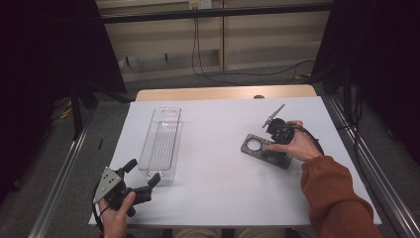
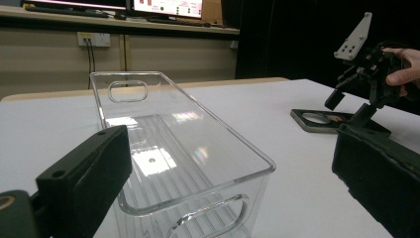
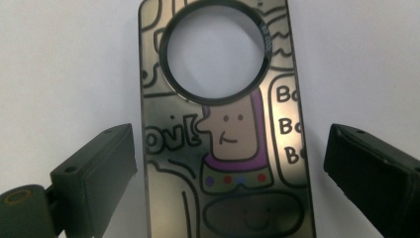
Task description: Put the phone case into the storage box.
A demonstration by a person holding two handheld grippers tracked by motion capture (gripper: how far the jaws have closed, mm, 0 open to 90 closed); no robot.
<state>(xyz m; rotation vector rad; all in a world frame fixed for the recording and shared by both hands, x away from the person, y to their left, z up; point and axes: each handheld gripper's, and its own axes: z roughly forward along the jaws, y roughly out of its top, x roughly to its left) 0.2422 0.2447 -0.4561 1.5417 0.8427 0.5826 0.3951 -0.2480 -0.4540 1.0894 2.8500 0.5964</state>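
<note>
Flat dark plate (image 3: 225, 148) with a round hole and cartoon drawings, lying on the white surface (image 1: 218, 124) at right, between the spread right tongs (image 3: 225, 163). Probably stiff, thin, slick; best pinched across long edges. Long axis running hole-end toward clear bin (image 1: 161, 144). Left tongs (image 1: 141, 178) apart, idle near bin

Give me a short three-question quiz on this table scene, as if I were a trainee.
1. True or false: the right gripper has its jaws open on either side of the flat dark metal plate with a round hole and cartoon drawings.
2. The long clear plastic bin holds: A) the plate, B) nothing, C) a cup?
3. Which gripper is nearer the bin?

Key: 1 true. 2 B. 3 the left gripper.
</note>
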